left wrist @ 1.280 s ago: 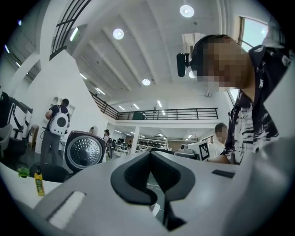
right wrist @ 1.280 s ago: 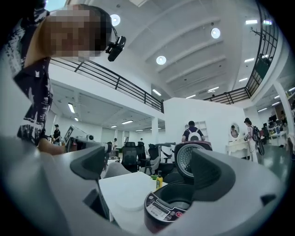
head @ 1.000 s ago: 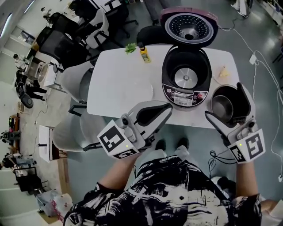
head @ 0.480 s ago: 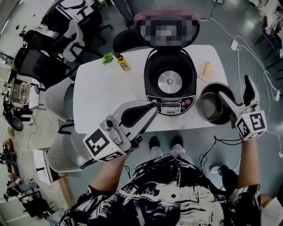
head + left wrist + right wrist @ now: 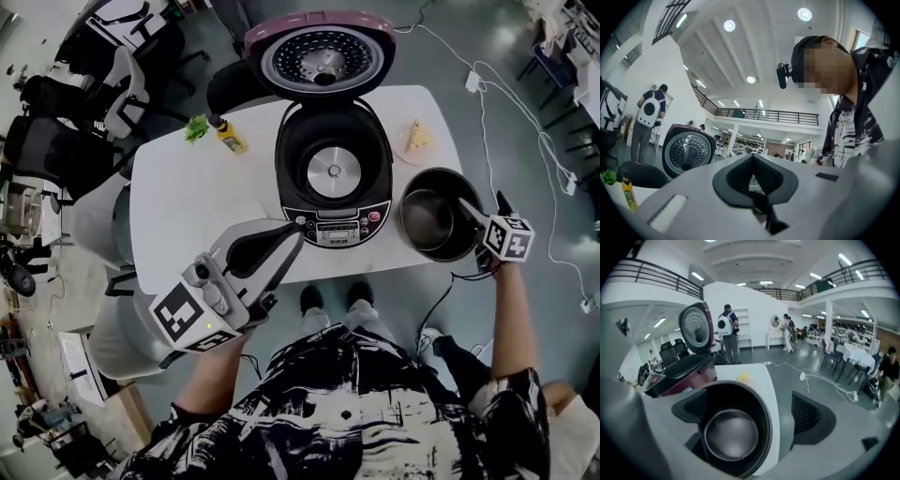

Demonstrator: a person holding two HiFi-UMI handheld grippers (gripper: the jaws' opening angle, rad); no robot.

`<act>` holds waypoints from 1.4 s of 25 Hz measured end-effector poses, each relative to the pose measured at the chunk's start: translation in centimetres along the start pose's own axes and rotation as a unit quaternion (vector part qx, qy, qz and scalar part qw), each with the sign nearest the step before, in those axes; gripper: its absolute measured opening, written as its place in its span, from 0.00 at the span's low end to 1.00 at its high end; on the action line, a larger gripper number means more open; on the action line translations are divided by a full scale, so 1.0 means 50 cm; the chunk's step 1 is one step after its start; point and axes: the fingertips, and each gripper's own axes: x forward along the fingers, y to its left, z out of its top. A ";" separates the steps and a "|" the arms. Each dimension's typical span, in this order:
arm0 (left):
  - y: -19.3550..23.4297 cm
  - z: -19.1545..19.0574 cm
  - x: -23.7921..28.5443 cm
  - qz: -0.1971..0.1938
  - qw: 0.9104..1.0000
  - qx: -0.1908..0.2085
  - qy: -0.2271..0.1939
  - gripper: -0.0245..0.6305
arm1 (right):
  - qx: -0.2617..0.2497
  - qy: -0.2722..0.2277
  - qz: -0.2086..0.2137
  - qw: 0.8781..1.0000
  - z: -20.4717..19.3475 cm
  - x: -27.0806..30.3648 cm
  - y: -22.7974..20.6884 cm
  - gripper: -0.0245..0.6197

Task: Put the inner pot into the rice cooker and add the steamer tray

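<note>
Dark metal inner pot (image 5: pixel 433 223) sits on the white table (image 5: pixel 197 206), just right of the open black rice cooker (image 5: pixel 333 173). We see the right gripper (image 5: pixel 484 210) with jaws apart at its rim, not clamped. Left gripper (image 5: pixel 296 231): jaws together, empty, over the table's near edge.

inner pot (image 5: pixel 731 434): near rim hidden behind right hand-held gripper (image 5: pixel 752 416) | yellow item (image 5: pixel 417 138): too small to identify
</note>
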 end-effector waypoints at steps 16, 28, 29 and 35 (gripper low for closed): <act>0.017 -0.020 0.026 0.002 1.000 -0.013 0.002 0.04 | 0.142 0.245 0.018 0.959 -0.219 0.093 -0.025 0.82; 0.000 -0.025 0.040 -0.006 1.000 -0.014 0.007 0.04 | 0.113 0.366 -0.053 0.922 -0.292 0.078 -0.065 0.06; -0.001 -0.024 0.038 -0.005 1.000 -0.014 0.007 0.04 | 0.115 0.371 -0.057 0.920 -0.293 0.077 -0.067 0.06; -0.003 -0.015 0.024 0.000 1.000 -0.011 0.006 0.04 | 0.170 0.374 -0.066 0.909 -0.301 0.062 -0.064 0.04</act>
